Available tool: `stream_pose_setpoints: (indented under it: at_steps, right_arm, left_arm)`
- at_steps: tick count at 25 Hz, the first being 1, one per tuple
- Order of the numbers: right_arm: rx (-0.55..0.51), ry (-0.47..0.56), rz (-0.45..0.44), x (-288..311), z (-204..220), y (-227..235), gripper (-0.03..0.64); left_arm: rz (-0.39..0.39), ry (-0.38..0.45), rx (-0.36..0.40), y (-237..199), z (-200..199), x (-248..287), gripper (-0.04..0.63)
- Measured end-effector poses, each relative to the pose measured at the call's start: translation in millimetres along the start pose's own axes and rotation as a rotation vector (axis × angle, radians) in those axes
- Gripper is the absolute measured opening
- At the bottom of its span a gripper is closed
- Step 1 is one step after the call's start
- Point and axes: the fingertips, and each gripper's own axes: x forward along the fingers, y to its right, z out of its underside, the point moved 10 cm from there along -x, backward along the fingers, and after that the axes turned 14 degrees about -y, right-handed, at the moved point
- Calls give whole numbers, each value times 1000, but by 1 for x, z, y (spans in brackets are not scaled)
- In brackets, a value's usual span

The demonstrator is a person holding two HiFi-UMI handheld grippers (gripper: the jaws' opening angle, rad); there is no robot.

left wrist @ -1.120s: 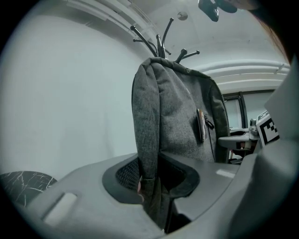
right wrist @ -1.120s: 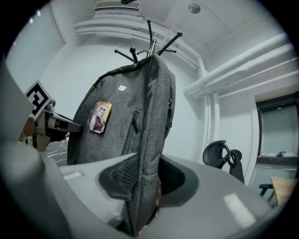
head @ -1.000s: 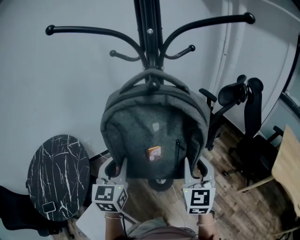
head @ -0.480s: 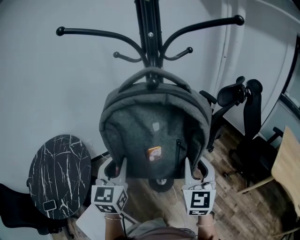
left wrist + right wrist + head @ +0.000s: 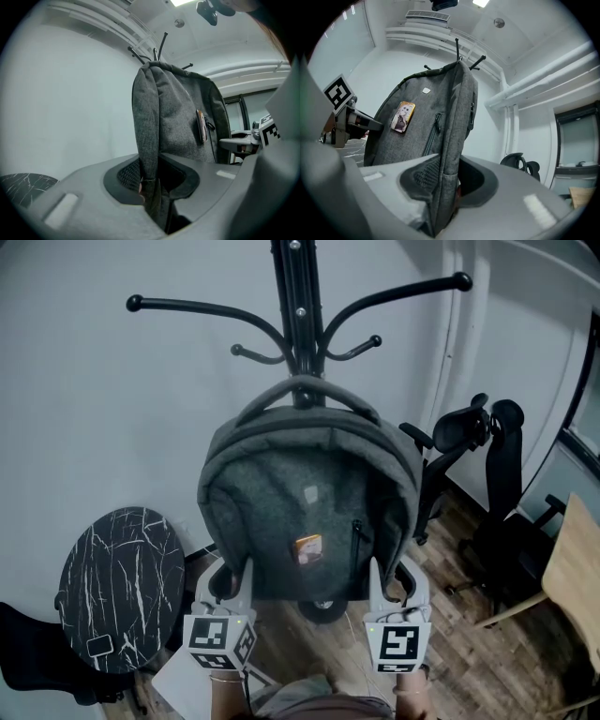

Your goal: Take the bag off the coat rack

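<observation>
The bag is a grey felt-like backpack with a small picture tag, a pale label and a short zip on its front. It hangs upright against the rack, front facing outward, its arched top handle looped over a peg on the pole. The rack is black metal: an upright pole with long and short curved arms, ball-tipped, spreading above the bag.

The long arms of the coat rack now spread less wide, and the bag sits slightly more left; perhaps only the camera moved. The left tool and right tool appear slightly lower.
</observation>
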Motion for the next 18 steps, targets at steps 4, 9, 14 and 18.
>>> stream_pose_setpoints:
  at_steps: [4, 9, 14, 18]
  right_arm:
    - [6, 11, -7, -9, 0, -2, 100]
    - [-2, 11, -18, -21, -1, -3, 100]
    - [6, 16, -26, -34, -3, -1, 100]
    - [11, 14, -33, -49, -1, -1, 100]
  left_arm:
    - [-9, 3, 1, 3, 1, -11, 86]
    - [-19, 9, 3, 7, 1, -26, 86]
    - [-28, 13, 3, 14, -1, -39, 86]
    - [-33, 15, 2, 22, 1, -54, 86]
